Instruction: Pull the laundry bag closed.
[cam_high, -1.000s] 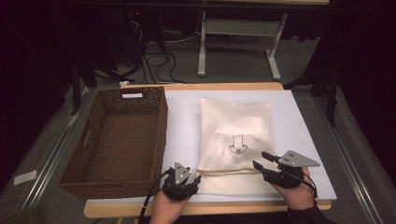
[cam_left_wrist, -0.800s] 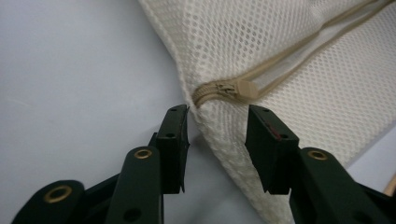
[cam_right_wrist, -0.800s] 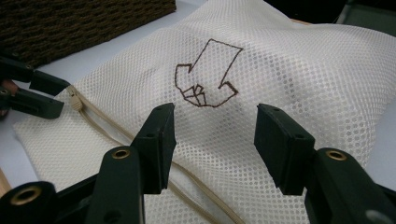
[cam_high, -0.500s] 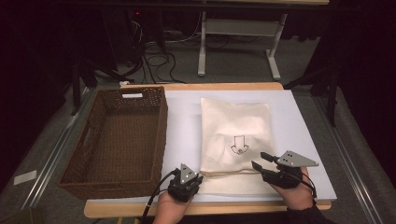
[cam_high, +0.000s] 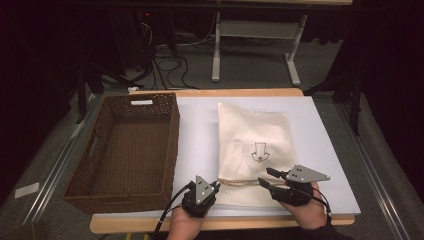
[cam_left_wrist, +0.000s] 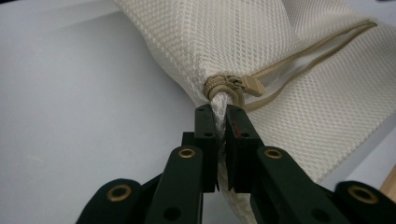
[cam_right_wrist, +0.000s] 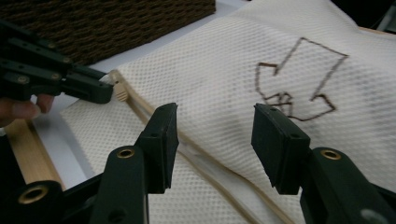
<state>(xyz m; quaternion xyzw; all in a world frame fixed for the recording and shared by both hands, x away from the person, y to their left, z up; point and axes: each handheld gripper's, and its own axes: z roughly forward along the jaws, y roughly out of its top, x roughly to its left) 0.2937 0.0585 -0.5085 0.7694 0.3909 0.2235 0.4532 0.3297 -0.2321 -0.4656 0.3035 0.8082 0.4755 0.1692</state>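
Two grippers are on the mesh bag (cam_high: 255, 145), which lies flat on the white mat (cam_high: 200, 135) at the centre-right of the high view, its open end toward the bottom edge. My left gripper (cam_left_wrist: 219, 116) has just closed and now pinches a bunched corner of mesh right below the cord stopper (cam_left_wrist: 236, 84); cloth shows squeezed between the pads in the left gripper view. My right gripper (cam_right_wrist: 212, 135) stands about half open over the drawstring edge at the lower right of the bag. Its jaws have been narrowing a little, but nothing is between the pads yet, as I read it.

What worries me is the left grip. It holds only a thin fold, so a sharp tug could let the mesh slip out, or pull the cord (cam_left_wrist: 299, 58) tight and shut the mouth I probably want open. On the right, closing from where I hover might catch both layers together, or just skim the top and miss the hem. The fabric is limp, so lifting one side alone would likely drag the whole bag across the mat.

The wicker basket (cam_high: 125, 150) sits at the left of the high view, just beside the bag and close to my left hand (cam_high: 185, 227); its near wall could snag the cable (cam_high: 167, 212) if I swing that way. Beyond the table there are only a desk frame and floor cables, well clear.
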